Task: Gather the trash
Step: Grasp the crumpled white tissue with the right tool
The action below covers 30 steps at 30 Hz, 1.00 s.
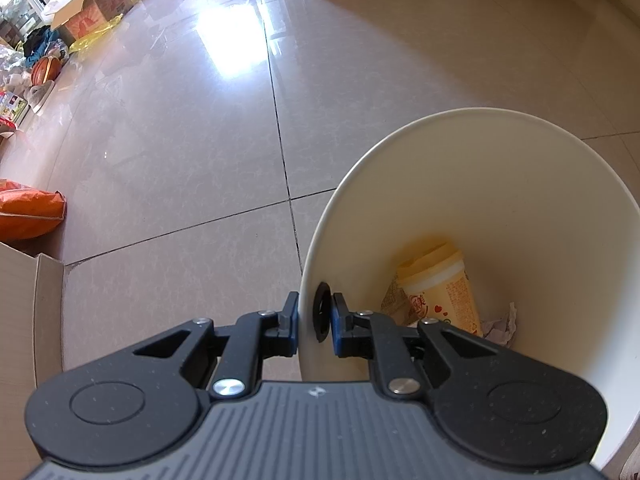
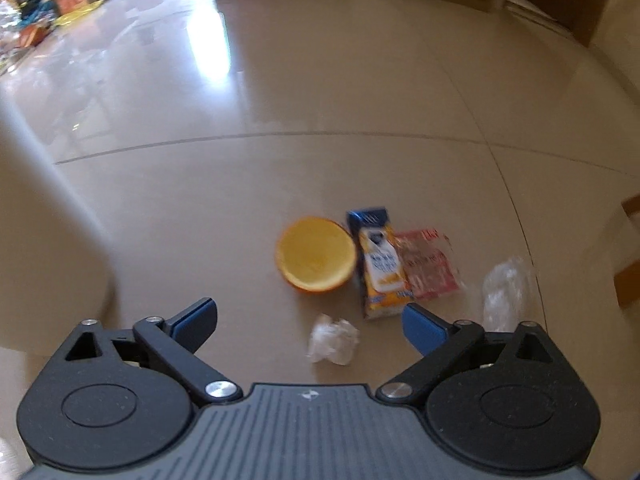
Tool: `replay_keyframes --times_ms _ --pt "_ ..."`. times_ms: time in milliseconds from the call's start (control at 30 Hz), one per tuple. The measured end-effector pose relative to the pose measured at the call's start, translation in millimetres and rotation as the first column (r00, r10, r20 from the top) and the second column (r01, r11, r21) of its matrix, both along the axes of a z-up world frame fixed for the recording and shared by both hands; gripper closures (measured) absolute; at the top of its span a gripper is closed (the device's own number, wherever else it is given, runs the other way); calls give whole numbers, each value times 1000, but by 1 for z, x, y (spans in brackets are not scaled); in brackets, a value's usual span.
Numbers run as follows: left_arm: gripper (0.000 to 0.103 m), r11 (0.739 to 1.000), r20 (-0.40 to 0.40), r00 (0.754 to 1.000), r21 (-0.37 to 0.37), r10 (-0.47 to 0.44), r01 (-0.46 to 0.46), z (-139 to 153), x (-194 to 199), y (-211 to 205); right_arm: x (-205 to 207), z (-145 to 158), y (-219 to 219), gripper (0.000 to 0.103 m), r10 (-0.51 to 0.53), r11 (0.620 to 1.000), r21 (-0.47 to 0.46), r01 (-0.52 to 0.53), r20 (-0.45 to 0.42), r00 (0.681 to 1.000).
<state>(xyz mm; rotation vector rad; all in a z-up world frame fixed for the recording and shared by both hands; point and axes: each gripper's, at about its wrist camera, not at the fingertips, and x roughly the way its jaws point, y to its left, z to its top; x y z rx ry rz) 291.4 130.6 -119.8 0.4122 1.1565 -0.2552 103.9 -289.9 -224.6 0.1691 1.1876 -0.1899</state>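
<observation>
Your left gripper (image 1: 314,322) pinches the near wall of the round white plastic bin (image 1: 460,184), one jaw outside, one inside. Inside the bin lie a yellow drink cup (image 1: 444,288) and crumpled paper (image 1: 502,324).

Your right gripper (image 2: 310,322) is spread wide with nothing gripped, above a crumpled clear plastic wad (image 2: 332,340). Just beyond the wad lie a hollow orange peel half (image 2: 316,254), a blue-and-yellow drink carton (image 2: 380,268) and a red-printed clear wrapper (image 2: 430,266).

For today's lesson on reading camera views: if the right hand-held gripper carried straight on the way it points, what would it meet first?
Probably the crumpled clear plastic wrap on the floor, lying between the open right hand-held gripper fingers; depth is uncertain.
</observation>
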Motion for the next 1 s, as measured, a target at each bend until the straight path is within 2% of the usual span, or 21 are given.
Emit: replay_keyframes --times_ms 233,400,800,1000 --pt "89 1000 -3 1000 11 -9 9 0 1 -1 -25 -72 -2 14 -59 998 -22 58 -58 997" --pt "89 1000 -6 1000 6 0 0 -1 2 -2 -29 -101 -2 17 -89 996 -18 88 -78 993" --pt "89 1000 -6 1000 15 -1 1 -2 2 -5 -20 -128 -14 17 -109 994 -6 109 -90 990" --pt "89 1000 -5 1000 14 -1 1 -1 2 -4 -26 -125 -13 16 -106 994 -9 106 -74 992"
